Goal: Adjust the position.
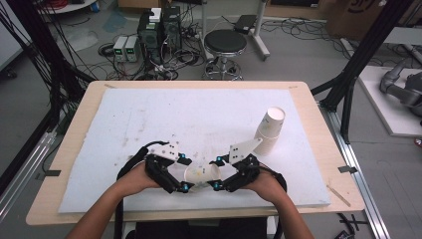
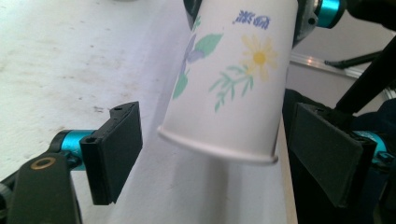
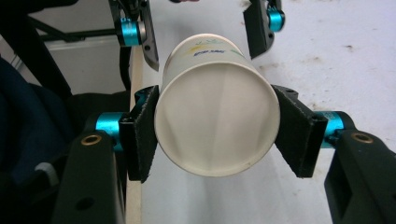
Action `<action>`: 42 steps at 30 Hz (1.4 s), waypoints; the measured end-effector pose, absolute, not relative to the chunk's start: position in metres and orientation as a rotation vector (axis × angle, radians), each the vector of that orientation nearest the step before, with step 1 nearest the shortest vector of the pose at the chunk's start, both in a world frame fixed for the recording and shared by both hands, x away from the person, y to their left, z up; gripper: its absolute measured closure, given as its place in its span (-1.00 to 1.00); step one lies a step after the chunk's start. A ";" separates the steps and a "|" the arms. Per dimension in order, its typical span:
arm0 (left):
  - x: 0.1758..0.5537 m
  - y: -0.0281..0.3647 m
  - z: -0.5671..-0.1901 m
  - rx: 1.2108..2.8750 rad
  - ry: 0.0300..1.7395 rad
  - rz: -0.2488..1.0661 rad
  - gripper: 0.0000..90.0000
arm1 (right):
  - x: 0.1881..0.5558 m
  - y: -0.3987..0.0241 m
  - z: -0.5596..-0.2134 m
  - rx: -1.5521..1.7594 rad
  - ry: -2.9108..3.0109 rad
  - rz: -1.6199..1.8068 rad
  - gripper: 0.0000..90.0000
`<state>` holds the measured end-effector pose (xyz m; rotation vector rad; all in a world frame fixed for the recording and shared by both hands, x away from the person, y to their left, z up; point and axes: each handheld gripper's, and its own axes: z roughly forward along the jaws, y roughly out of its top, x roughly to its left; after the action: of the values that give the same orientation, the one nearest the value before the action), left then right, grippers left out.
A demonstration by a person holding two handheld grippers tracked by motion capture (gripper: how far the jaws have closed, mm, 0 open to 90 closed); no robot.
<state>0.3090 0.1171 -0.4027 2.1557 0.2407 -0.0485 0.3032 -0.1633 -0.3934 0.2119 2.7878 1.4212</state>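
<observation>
A white paper cup [image 1: 201, 174] printed with flowers lies on its side in the air just above the front of the white foam mat [image 1: 149, 119]. My right gripper [image 1: 217, 174] is shut on the cup's base end; in the right gripper view both pads [image 3: 142, 135] press its sides [image 3: 215, 121]. My left gripper [image 1: 184, 173] faces it from the other side and stands open around the rim end. In the left gripper view the rim [image 2: 219, 151] sits between the two pads [image 2: 116, 149] with a gap on each side.
A short stack of paper cups [image 1: 271, 127] leans at the right of the mat, just beyond the right gripper. The wooden table [image 1: 318, 124] borders the mat. A black stool [image 1: 225, 42] and electronics boxes stand on the floor behind the table.
</observation>
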 end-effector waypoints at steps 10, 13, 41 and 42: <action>0.302 0.141 -0.410 1.866 0.314 0.037 -0.60 | 0.303 -0.175 -0.390 0.263 2.712 1.533 -0.16; 0.301 0.146 -0.414 1.828 0.326 0.050 -0.61 | 0.303 -0.176 -0.389 0.269 2.697 1.550 -0.16; 0.296 0.152 -0.426 1.659 0.291 0.068 -0.65 | 0.303 -0.182 -0.389 0.290 2.628 1.659 -0.16; 0.296 0.150 -0.427 1.662 0.289 0.055 -0.65 | 0.303 -0.182 -0.389 0.294 2.624 1.666 -0.16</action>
<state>0.2957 0.1503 -0.4266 1.6622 0.2889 0.0552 0.3025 -0.1821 -0.3888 0.2944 2.6243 1.6656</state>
